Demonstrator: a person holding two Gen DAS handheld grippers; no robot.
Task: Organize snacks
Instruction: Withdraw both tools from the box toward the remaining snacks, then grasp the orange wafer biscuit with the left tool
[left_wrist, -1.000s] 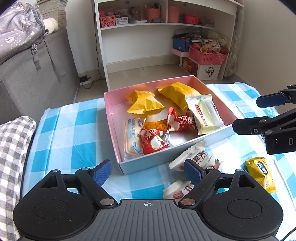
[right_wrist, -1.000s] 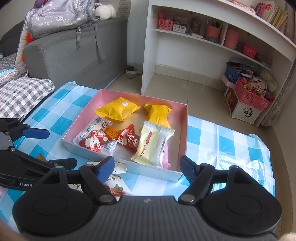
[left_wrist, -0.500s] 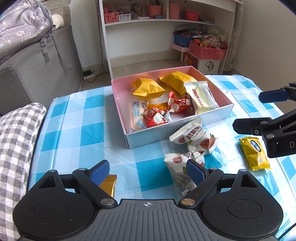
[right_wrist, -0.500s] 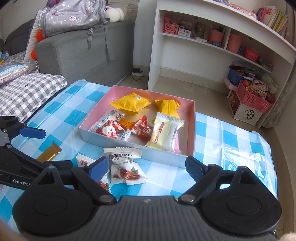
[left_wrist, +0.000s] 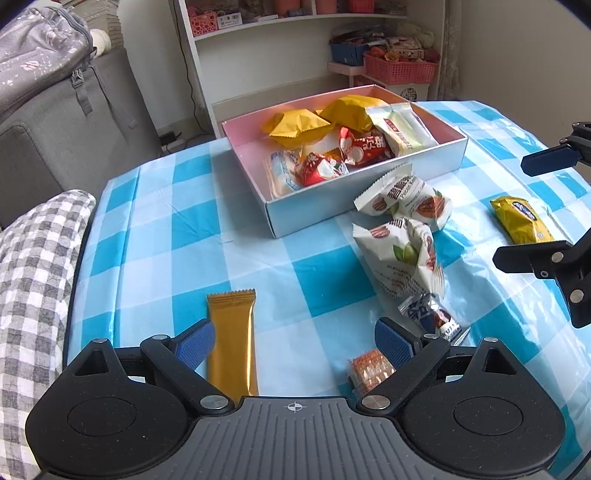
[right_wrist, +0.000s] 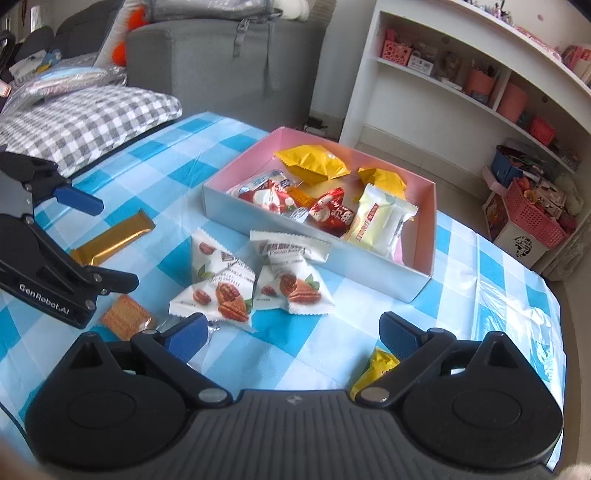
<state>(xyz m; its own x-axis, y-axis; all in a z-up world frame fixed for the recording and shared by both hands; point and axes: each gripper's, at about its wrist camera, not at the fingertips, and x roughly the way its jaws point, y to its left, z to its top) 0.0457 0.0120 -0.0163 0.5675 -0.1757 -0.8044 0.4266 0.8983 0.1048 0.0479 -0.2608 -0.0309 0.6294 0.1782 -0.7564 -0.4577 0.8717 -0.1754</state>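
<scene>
While the blue-checked tablecloth is covering the whole table, a pink box is sitting toward its far side, holding yellow, red and cream snack packets. Two white pecan packets are lying just in front of the box, touching each other. A gold bar is lying nearer the left gripper, whose jaws have just been opening and are standing spread with nothing pinched. A yellow packet is resting beside the right gripper, its jaws likewise just opened wide and empty. A small orange cracker pack and a small blue-and-white candy are lying loose between the two grippers.
</scene>
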